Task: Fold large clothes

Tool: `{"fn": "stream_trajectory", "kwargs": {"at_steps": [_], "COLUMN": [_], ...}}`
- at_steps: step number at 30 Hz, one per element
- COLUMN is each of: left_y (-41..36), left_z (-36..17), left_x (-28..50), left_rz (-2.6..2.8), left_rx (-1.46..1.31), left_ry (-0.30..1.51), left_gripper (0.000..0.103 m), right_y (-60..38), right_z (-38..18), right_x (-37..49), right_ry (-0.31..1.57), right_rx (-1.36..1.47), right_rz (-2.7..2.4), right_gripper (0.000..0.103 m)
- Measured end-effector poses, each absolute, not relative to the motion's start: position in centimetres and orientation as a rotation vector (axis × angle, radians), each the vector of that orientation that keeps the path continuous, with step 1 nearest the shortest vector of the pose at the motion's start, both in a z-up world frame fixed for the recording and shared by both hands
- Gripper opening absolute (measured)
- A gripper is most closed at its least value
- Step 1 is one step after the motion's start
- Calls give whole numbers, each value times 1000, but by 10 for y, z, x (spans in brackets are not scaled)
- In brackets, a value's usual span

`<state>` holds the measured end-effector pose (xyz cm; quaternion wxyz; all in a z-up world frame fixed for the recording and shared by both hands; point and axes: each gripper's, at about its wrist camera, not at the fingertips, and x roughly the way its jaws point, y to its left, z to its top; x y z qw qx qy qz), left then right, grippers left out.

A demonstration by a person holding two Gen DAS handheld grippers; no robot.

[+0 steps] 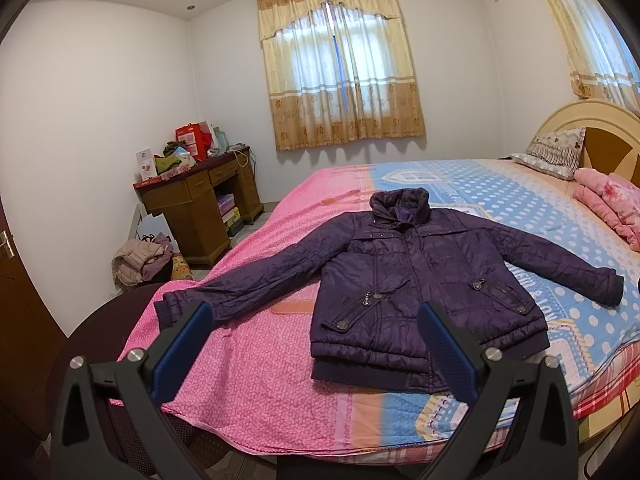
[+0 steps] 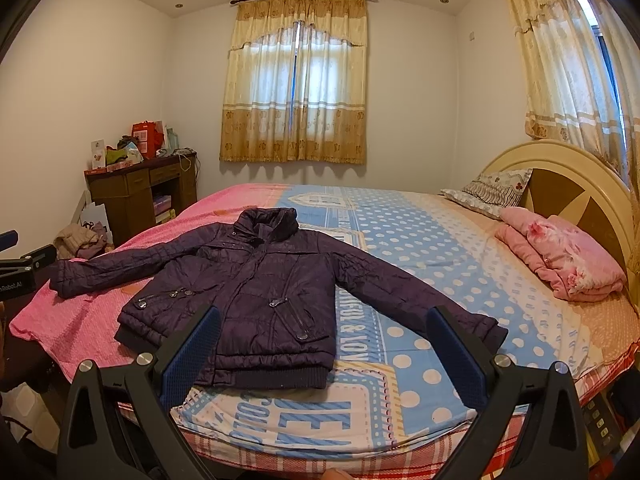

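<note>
A dark purple quilted jacket lies flat and front-up on the bed, both sleeves spread out to the sides, collar toward the far wall. In the right wrist view the same jacket lies across the pink and blue sheet. My left gripper hovers open above the near bed edge, short of the jacket's hem and left sleeve. The right gripper is open too, held over the hem and the right sleeve cuff, touching nothing. Part of the left gripper's body shows at the far left of the right wrist view.
A folded pink blanket and a patterned pillow lie near the curved headboard. A cluttered wooden desk stands in the left corner, with a heap of clothes on the floor beside it. Curtained windows cover the far and right walls.
</note>
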<state>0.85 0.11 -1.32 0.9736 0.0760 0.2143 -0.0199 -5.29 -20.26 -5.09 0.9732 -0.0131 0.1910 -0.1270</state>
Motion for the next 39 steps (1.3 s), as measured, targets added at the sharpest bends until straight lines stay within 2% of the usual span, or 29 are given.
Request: {"fn": "stream_trajectory", "kwargs": {"at_steps": [10,16,19,23,29,39], "left_y": [-4,-8,-14,-25,-45,-76], "left_z": [-17,-32,-48,-71,-99,-135], "left_x": [13,32,50,83,135,223], "left_rz": [-38,-30,-30,-31,-42,-19], "left_rx": [171,199,221,250,250,281], "left_ry": [443,476,515,574,617,660], "left_gripper": [103,103,103,103,103,103], "right_y": [-212,-238,-268,-306,-388,-520], "right_z": [-60,-87,-108,-133,-171,-197], "right_x": [-45,-20,-1,11,36,31], "right_ry": [405,468,544,517,683,613], "right_rx": [-28,-15,77,139,271,610], "right_rz": [-266,-266,-255,-303,-441,-638], "right_gripper": [102,102,102,102,102,102]}}
